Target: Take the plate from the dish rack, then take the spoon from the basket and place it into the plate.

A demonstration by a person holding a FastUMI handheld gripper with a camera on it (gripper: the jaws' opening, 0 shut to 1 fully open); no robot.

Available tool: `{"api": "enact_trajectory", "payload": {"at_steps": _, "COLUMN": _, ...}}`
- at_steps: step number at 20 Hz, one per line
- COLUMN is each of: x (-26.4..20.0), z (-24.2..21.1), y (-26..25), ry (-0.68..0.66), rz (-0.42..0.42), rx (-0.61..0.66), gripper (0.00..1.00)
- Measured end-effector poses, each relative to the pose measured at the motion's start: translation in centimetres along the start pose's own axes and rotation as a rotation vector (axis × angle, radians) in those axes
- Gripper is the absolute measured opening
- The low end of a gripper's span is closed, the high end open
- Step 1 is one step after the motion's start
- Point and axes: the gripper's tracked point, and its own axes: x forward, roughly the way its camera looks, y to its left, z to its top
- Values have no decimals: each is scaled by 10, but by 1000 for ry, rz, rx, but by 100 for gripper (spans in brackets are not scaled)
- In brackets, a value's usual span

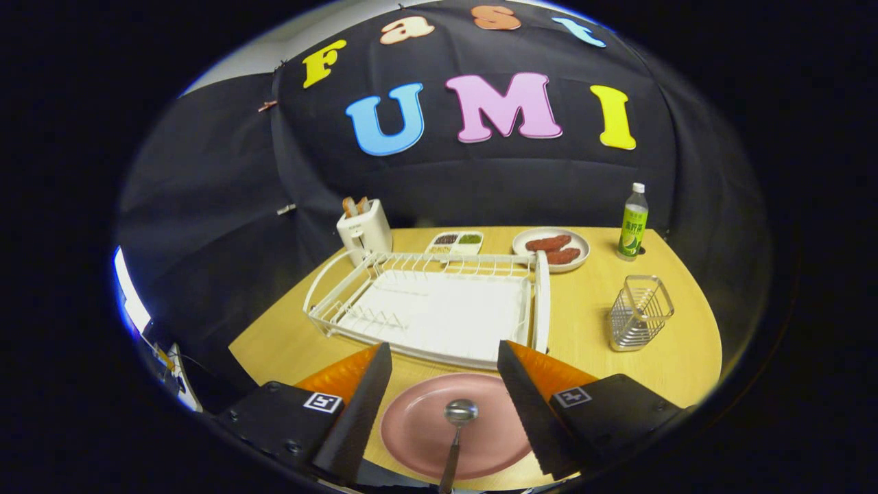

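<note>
- Gripper: fingers spread wide, holding nothing; each finger stands to one side of the plate, apart from the spoon.
- Round pink plate lies flat on the light wooden table, between the two fingers and just in front of the rack.
- Small metal spoon rests in the pink plate, bowl near the plate's middle, handle running back toward the gripper and over the near rim.
- White wire dish rack with a white drip tray sits just beyond the fingers; its slots hold no dishes that I can see.
- Metal wire cutlery basket, square and upright, stands to the right of the rack, well apart from the plate; nothing visible inside.
- White toaster behind the rack's far left corner, with browned slices sticking out of its top.
- White divided tray beyond the rack; one compartment holds something dark, another something green. Too small to tell what.
- Round white plate beside that tray, holding two reddish-brown sausage-shaped pieces.
- Clear plastic bottle with green label and white cap upright at the table's far right corner.
</note>
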Motion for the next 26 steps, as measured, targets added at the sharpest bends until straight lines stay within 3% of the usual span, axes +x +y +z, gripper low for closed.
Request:
{"api": "enact_trajectory", "payload": {"at_steps": 7, "x": -73, "z": 140, "y": -41, "ry": -331, "rz": -169, "rx": -57, "gripper": 98}}
{"api": "enact_trajectory", "payload": {"at_steps": 11, "x": -114, "z": 196, "y": -65, "ry": -471, "rz": -285, "rx": -84, "gripper": 98}}
{"api": "enact_trajectory", "payload": {"at_steps": 15, "x": -150, "z": 210, "y": -99, "ry": -515, "rz": -424, "rx": -124, "gripper": 98}}
{"api": "enact_trajectory", "payload": {"at_steps": 19, "x": -167, "z": 199, "y": -116, "ry": -503, "rz": -498, "rx": -71, "gripper": 98}}
{"api": "enact_trajectory", "payload": {"at_steps": 26, "x": -158, "z": 196, "y": -119, "ry": -503, "rz": -498, "rx": 11, "gripper": 98}}
